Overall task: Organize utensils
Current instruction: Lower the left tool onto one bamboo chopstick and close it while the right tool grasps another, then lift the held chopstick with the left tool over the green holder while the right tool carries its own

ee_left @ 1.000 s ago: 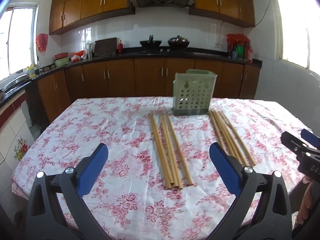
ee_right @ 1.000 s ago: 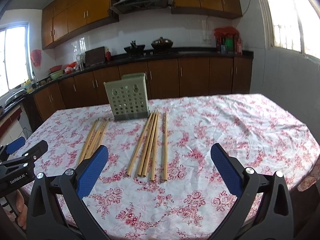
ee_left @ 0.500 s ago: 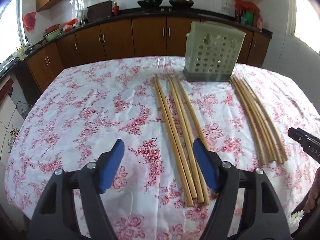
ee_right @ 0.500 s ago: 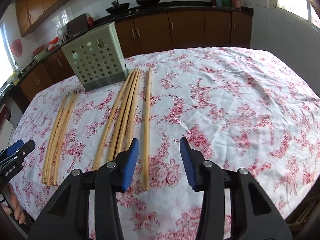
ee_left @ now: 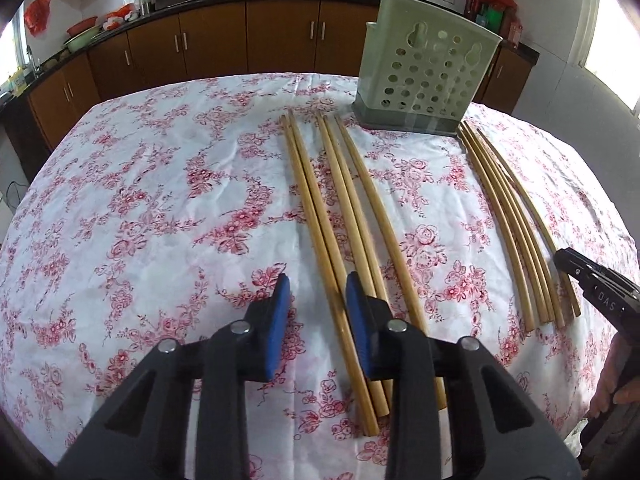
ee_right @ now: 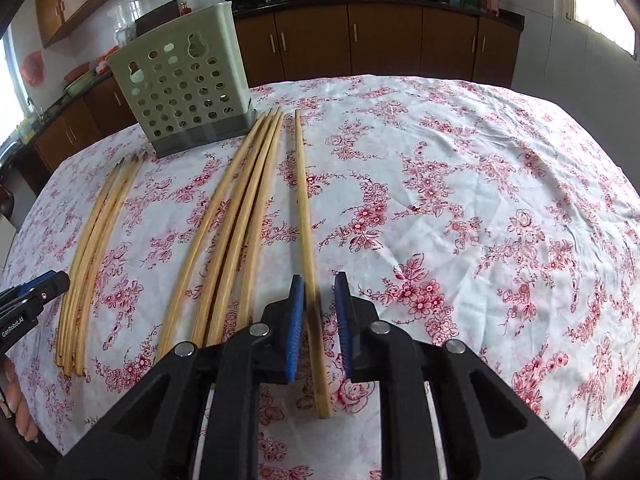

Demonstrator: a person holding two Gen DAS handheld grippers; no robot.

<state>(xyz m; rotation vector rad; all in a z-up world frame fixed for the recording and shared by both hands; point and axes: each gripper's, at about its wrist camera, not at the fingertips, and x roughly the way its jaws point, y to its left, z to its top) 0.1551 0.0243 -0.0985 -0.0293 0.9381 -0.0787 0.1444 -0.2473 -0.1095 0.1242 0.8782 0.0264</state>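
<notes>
Straddling the leftmost stick of the left bundle of chopsticks (ee_left: 340,208) with the left hand-held gripper (ee_left: 318,284), near the close ends. Having just been closing, and now standing narrow, not pinching, with a gap showing at the left pad.

Bracketing the lone chopstick (ee_right: 304,208) with the right hand-held gripper (ee_right: 319,280) in the same way. Having just been closing there too, with the stick lying close beside the left pad and cloth showing at the right pad.

Leaving wide bare cloth on the surface (ee_left: 160,200) from 9 to 11 o'clock in the left wrist view, and from 1 to 4 o'clock in the right wrist view. Dropping away at the near edge just under both tools.

Standing upright beyond the stick tips, at 12 to 1 o'clock of the left tool: the perforated green holder (ee_left: 424,76).

Showing only in the right wrist view: the lone chopstick lying apart from the four other sticks (ee_right: 240,216) of its group. Reading as one close fan in the left wrist view.
</notes>
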